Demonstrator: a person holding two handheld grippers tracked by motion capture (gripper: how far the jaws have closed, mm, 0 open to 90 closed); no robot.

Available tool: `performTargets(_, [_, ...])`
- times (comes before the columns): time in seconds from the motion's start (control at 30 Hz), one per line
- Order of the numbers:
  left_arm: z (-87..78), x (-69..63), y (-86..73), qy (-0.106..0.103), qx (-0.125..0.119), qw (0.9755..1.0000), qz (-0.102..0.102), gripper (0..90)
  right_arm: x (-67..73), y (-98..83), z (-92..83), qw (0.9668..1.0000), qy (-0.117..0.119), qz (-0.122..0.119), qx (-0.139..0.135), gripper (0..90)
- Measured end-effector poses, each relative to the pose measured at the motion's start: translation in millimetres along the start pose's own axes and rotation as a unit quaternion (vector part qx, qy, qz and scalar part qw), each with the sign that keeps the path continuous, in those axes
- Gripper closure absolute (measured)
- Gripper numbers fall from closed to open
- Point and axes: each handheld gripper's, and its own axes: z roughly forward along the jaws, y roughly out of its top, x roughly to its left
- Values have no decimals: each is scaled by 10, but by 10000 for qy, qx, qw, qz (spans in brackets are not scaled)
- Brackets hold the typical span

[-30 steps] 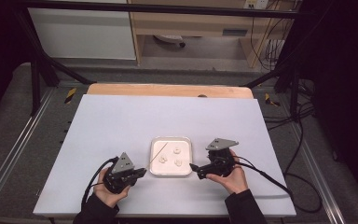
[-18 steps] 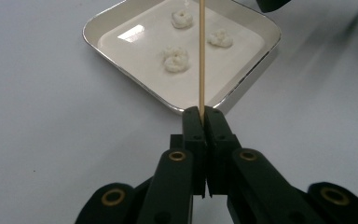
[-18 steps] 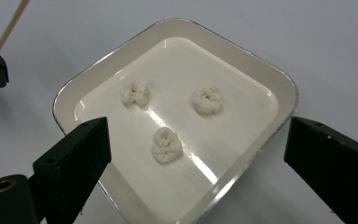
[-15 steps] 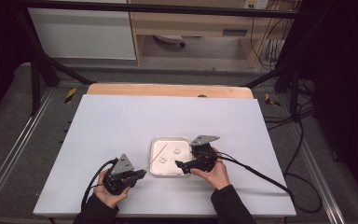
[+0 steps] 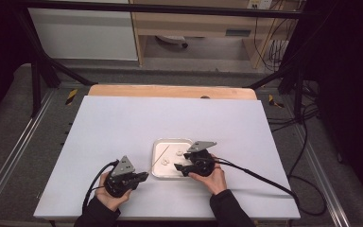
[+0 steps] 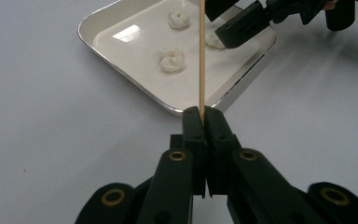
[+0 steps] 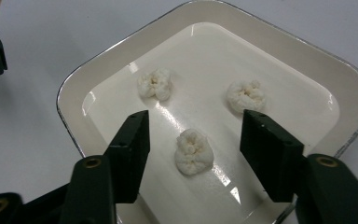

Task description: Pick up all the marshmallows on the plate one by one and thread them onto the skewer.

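Holding a thin wooden skewer [image 6: 202,56] clenched upright, the left gripper [image 6: 204,114] waits beside the shallow white square tray [image 7: 307,65] on the worktop — right gripper [image 7: 193,133] released, straddling one of three white dough-like lumps [image 7: 194,151]; nothing skewered yet, seemingly early.

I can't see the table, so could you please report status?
Left gripper shut on skewer. Right gripper open over tray, one dumpling between its jaws. Nothing in the way.

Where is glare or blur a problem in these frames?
Left gripper view: a bright glare patch on the tray; skewer sharp. Right gripper view: small highlights on the tray floor, dumplings clear. High view: dark surroundings, table evenly lit, tray contents too small to resolve.
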Motion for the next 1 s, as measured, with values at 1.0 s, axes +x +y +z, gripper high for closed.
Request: performTargets(1.0, [-11,-15,-12,30,-153,9999,-36,884,23,4,-72,9995,3,-311,-5,725])
